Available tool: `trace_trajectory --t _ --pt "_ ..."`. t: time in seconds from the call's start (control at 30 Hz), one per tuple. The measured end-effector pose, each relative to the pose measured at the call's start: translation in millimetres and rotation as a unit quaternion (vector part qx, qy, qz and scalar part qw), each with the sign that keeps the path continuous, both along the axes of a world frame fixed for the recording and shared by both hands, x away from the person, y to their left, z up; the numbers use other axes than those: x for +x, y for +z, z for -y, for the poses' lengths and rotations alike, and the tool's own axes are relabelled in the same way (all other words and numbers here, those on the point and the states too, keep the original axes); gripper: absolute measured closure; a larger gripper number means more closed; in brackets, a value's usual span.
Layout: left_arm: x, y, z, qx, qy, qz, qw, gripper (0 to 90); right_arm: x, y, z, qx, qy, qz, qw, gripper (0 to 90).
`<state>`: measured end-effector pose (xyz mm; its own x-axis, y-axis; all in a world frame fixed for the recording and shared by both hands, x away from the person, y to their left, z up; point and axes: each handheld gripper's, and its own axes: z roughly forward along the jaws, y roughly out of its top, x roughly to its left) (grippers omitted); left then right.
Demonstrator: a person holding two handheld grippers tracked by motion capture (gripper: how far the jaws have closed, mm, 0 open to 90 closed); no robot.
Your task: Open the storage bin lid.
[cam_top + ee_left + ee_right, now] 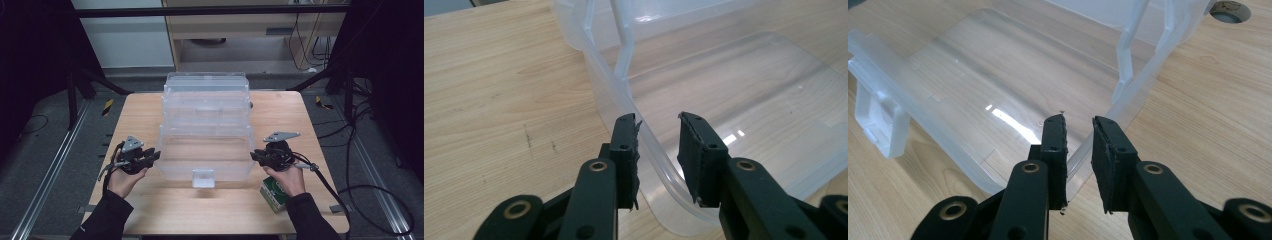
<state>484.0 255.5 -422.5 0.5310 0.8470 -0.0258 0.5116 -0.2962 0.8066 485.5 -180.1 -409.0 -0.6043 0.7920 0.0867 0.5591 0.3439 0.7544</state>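
We are looking at a clear plastic box point(206, 125) sitting mid-table point(150, 200), opened out in stepped tiers, its front flap with the latch tab point(203, 178) folded down toward the person. The tiers are looking empty, wood showing straight through the plastic; nothing inside that we are making out.

The left gripper point(150, 157) is sitting at the box's left front corner, held in the person's left hand point(122, 180). In the left gripper view the left gripper point(659, 150) is straddling the flap's curved rim point(659, 155): fingers point(626, 155) partly open, one outside, one inside, rim running through the gap, not clamped. Whether a finger is touching the rim we cannot tell.

The right gripper point(256, 156) is mirroring this at the right front corner, in the right hand point(287, 179). In the right gripper view the right gripper point(1079, 155) is open a little narrower, with the flap's thin edge point(1088, 147) between the fingers point(1055, 150), again gripping nothing that we can see.

We are judging the symmetric placement as setup for pinching both corners of the flap at once, so it can swing evenly without twisting.

A small green-and-white carton point(273, 192) is lying on the table just under the right hand, outside the box, beside the front edge.
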Motion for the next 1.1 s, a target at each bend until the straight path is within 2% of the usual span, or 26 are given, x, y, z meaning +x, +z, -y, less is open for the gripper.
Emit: trace_trajectory --t 0.13,0.27,0.43,0.5,0.6,0.73,0.87,0.97,1.1 --pt "-0.4 -0.1 0.6 0.003 -0.003 0.005 1.0 68.1 -0.1 0.1 0.1 -0.002 -0.002 0.0 1.0 76.2" --pt "0.3 -0.7 1.1 0.015 -0.012 0.015 0.9997 66.9 -0.2 0.2 -0.2 0.002 -0.007 -0.004 1.0 76.1" --pt "0.6 -0.5 -0.9 0.012 -0.011 0.015 0.9998 61.8 -0.7 -1.0 -1.1 0.001 -0.013 0.001 0.9999 74.2" --pt "0.0 2.9 -4.5 0.006 -0.005 0.023 0.9997 60.0 -1.3 -0.1 -2.0 -0.008 -0.015 0.005 0.9998 70.5" --pt "-1.3 7.6 -10.6 -0.001 0.004 0.032 0.9995 56.9 -3.8 3.3 -1.6 0.007 -0.008 0.012 0.9999 66.5" --pt "-1.1 11.8 -19.8 -0.01 0.016 0.041 0.999 51.8 -6.7 11.6 4.4 0.016 -0.013 0.023 0.9995 61.6" --pt "0.5 15.0 -34.1 -0.019 0.038 0.051 0.9978 46.1 -9.9 19.3 13.0 0.006 -0.019 0.025 0.9995 53.1" --pt "3.7 13.2 -44.7 -0.017 0.057 0.053 0.9968 43.0 -11.6 23.9 18.2 0.011 -0.023 0.022 0.9994 46.5" --pt "7.8 8.6 -56.9 -0.019 0.073 0.048 0.996 41.1 -14.2 29.0 23.3 0.007 -0.024 0.004 0.9997 36.7"
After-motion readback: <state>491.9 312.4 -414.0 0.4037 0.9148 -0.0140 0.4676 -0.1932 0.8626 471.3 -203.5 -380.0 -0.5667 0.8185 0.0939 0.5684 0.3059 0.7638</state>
